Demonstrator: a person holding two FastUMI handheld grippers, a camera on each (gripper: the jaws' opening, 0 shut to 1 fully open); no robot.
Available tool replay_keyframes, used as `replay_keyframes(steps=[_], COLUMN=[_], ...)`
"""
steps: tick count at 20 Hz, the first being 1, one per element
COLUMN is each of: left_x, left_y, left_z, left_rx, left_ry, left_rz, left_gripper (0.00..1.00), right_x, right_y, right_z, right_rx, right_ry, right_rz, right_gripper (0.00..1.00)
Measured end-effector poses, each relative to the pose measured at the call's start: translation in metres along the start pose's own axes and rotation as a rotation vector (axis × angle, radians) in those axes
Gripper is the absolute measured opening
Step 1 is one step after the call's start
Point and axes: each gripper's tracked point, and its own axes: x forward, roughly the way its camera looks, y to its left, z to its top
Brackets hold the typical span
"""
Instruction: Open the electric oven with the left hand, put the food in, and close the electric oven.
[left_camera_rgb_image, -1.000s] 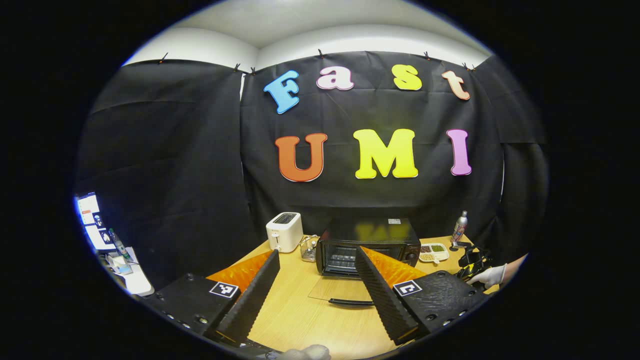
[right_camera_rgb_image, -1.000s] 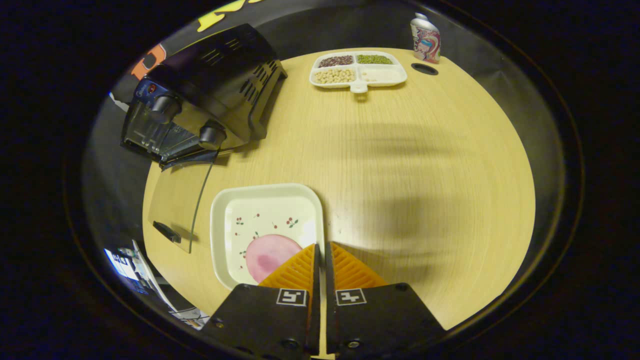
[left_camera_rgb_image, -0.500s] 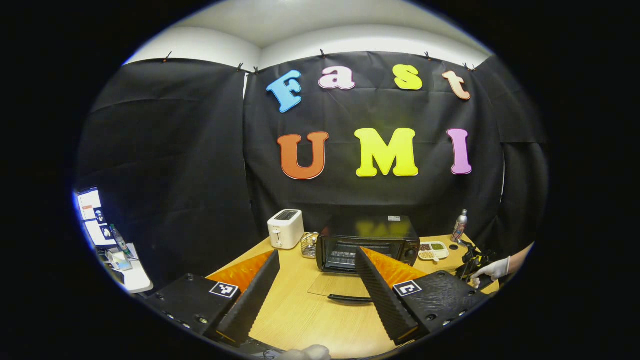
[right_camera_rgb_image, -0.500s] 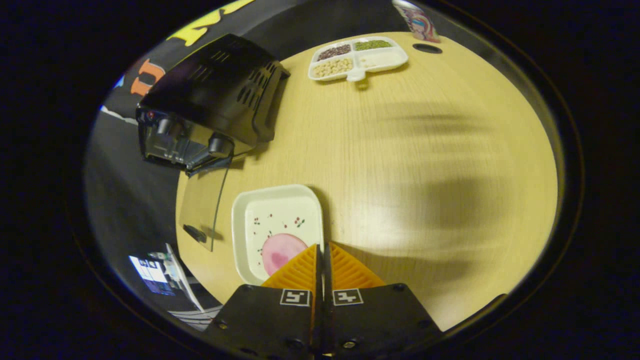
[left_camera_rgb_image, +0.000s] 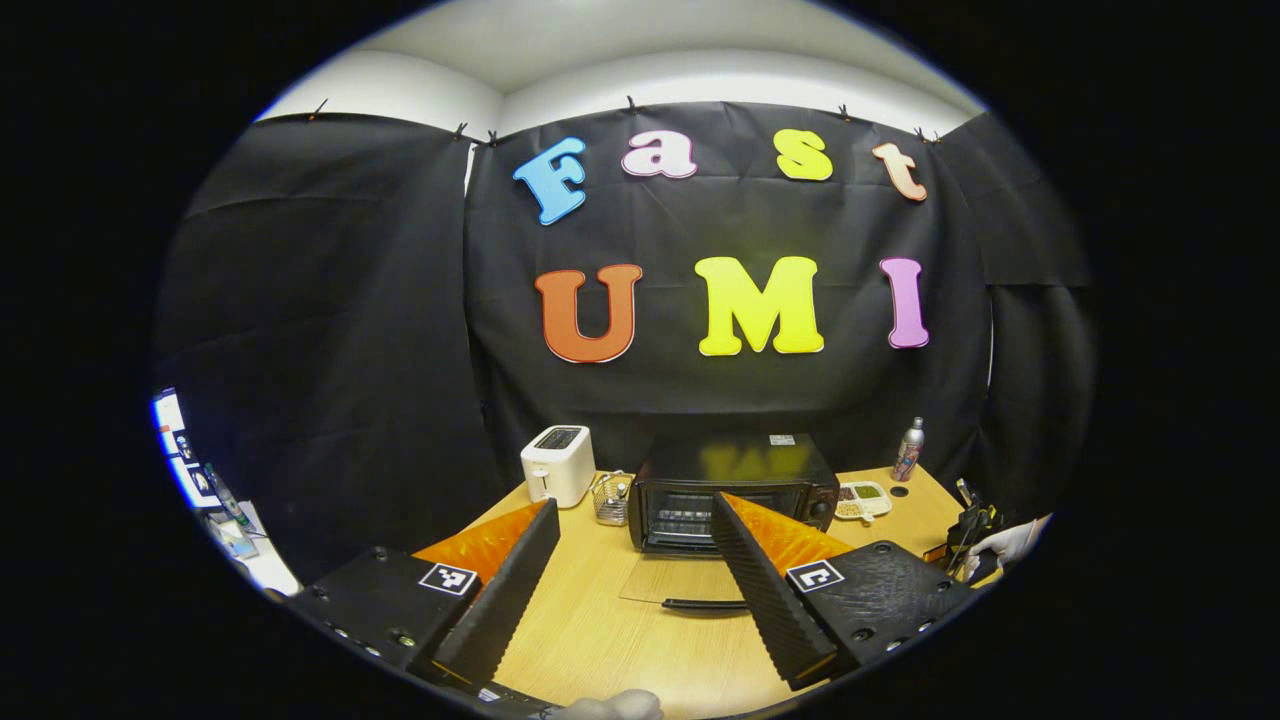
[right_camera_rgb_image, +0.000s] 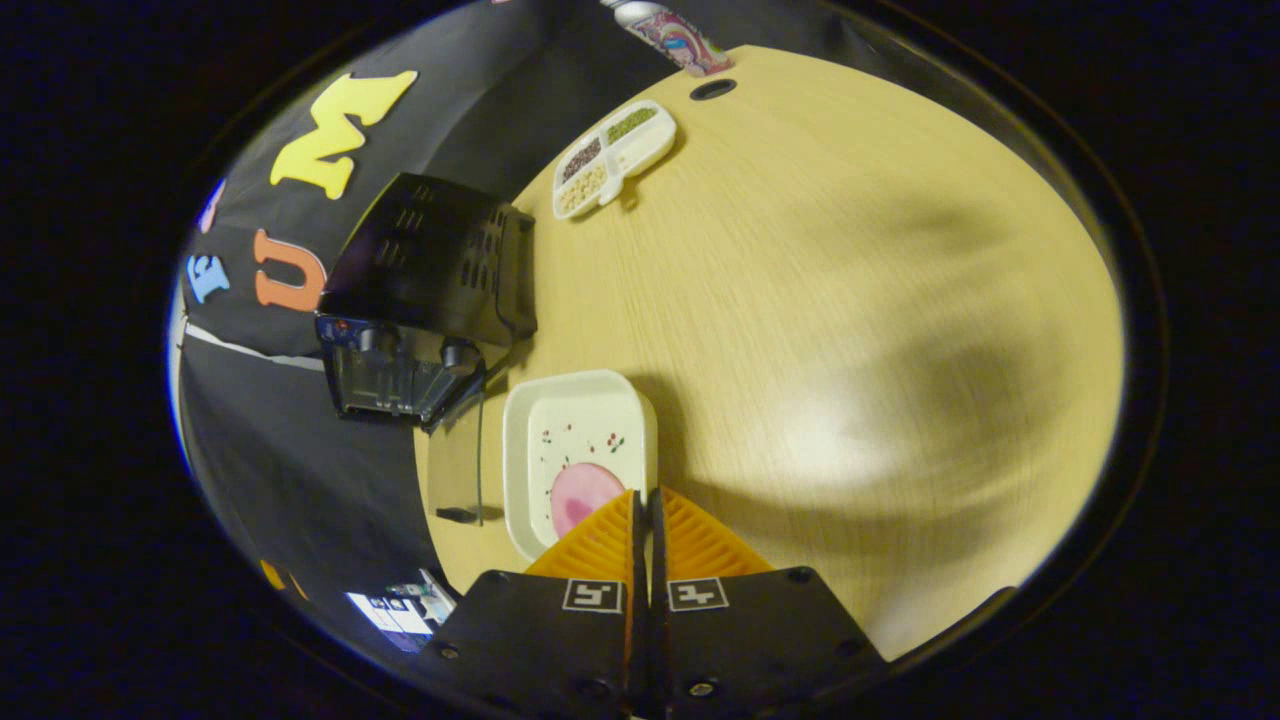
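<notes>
Oven (right_camera_rgb_image: 420, 300) door down, cavity empty; right gripper (right_camera_rgb_image: 645, 510) jaws clamped on plate (right_camera_rgb_image: 580, 450) rim, pink slice (right_camera_rgb_image: 583, 493) inside; left gripper (left_camera_rgb_image: 635, 560) jaws wide, holding nothing.

Wooden table (right_camera_rgb_image: 800, 300) bears oven (right_camera_rgb_image: 425, 275), perhaps toaster (left_camera_rgb_image: 557, 465).

Both views are round fisheye pictures, with straight lines bowing strongly toward the edges. In the left gripper view, light comes from above: the pale ceiling (left_camera_rgb_image: 640, 40) is bright, while the black cloth wall (left_camera_rgb_image: 330, 330) soaks up light and looks dim. The wooden worktop (left_camera_rgb_image: 610, 630) is evenly lit and sharp. The oven (left_camera_rgb_image: 735, 485) top carries a faint yellow reflection. In the right gripper view, the worktop (right_camera_rgb_image: 820, 300) shows broad, soft dark shadows and a pale glare patch near the middle. Wood grain smears with motion blur toward the right edge. The white plate (right_camera_rgb_image: 580, 440) stays fairly crisp.
</notes>
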Motion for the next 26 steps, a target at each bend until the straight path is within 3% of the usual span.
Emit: replay_keyframes(steps=[5, 9, 15, 26], left_x=[0.012, 0.016, 0.011, 0.006], left_y=[0.001, 0.008, 0.037, 0.072], left_z=[-0.001, 0.004, 0.013, 0.004], left_rx=[0.007, 0.009, 0.030, 0.061], left_ry=[0.005, 0.011, -0.001, 0.057], left_rz=[-0.066, -0.100, -0.072, -0.009], left_gripper=[0.97, 0.96, 0.96, 0.97], right_x=[-0.021, -0.013, 0.027, 0.126], right_y=[0.037, 0.089, 0.156, 0.222], right_z=[-0.009, -0.029, -0.052, -0.016], right_rx=[0.086, 0.212, 0.333, 0.472], right_ry=[-0.118, -0.177, -0.232, -0.332], right_rz=[0.052, 0.130, 0.200, 0.164], right_gripper=[0.04, 0.04, 0.01, 0.04])
